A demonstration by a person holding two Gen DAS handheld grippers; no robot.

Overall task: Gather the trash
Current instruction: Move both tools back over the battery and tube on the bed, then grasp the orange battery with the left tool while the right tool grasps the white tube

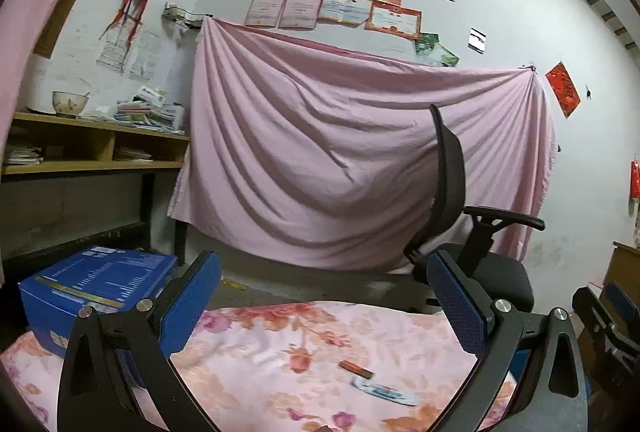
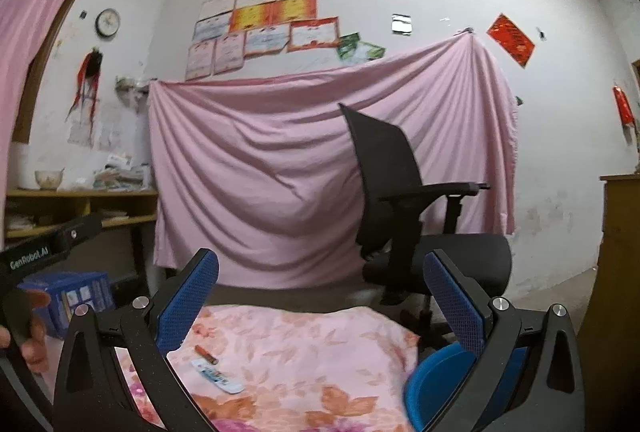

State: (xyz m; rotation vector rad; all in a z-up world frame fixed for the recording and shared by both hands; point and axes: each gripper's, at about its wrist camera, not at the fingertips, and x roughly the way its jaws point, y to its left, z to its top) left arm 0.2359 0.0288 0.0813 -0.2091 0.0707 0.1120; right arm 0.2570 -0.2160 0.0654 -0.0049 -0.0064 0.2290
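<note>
Two pieces of trash lie on the floral pink cloth (image 1: 256, 364) (image 2: 320, 360): a small brown-orange wrapper (image 1: 355, 369) (image 2: 206, 354) and, just nearer, a flat white wrapper with coloured print (image 1: 385, 390) (image 2: 218, 376). My left gripper (image 1: 324, 296) is open above the cloth, the wrappers lying below and between its blue pads. My right gripper (image 2: 320, 296) is also open and holds nothing; both wrappers sit near its left finger (image 2: 188, 304). The left gripper's black body (image 2: 48, 240) and a hand show at the right wrist view's left edge.
A blue printed box (image 1: 96, 284) (image 2: 76, 296) stands left of the cloth. A black office chair (image 1: 476, 252) (image 2: 412, 232) is behind on the right, before a hanging pink sheet (image 1: 340, 152). A wooden shelf (image 1: 92, 148) lines the left wall. A blue round object (image 2: 436, 380) sits at the cloth's right.
</note>
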